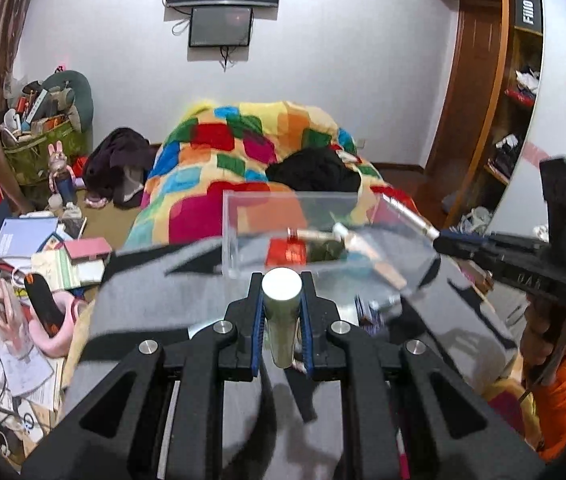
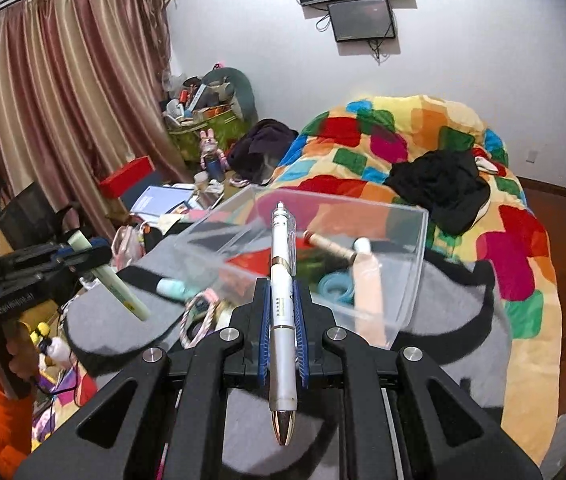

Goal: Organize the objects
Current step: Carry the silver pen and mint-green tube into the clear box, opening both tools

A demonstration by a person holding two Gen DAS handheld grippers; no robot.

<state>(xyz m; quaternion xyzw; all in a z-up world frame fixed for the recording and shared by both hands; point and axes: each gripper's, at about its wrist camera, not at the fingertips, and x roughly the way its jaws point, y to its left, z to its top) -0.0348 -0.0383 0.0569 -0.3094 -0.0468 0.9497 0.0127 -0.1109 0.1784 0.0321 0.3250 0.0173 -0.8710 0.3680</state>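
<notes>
Left gripper (image 1: 282, 320) clamped on pale green cylindrical tube (image 1: 281, 312), right gripper (image 2: 281, 320) on slim white-silver pen (image 2: 281, 312), both near clear plastic box (image 2: 415, 280). Probably light, rigid, slippery; best held mid-barrel.

Clear glossy plastic box (image 2: 403, 240); glossy metallic pen (image 2: 281, 320).

Patchwork quilt (image 1: 227, 156) on bed; black garment (image 1: 315, 172) on top; wall monitor (image 1: 221, 26); pink curtain (image 2: 55, 92).
</notes>
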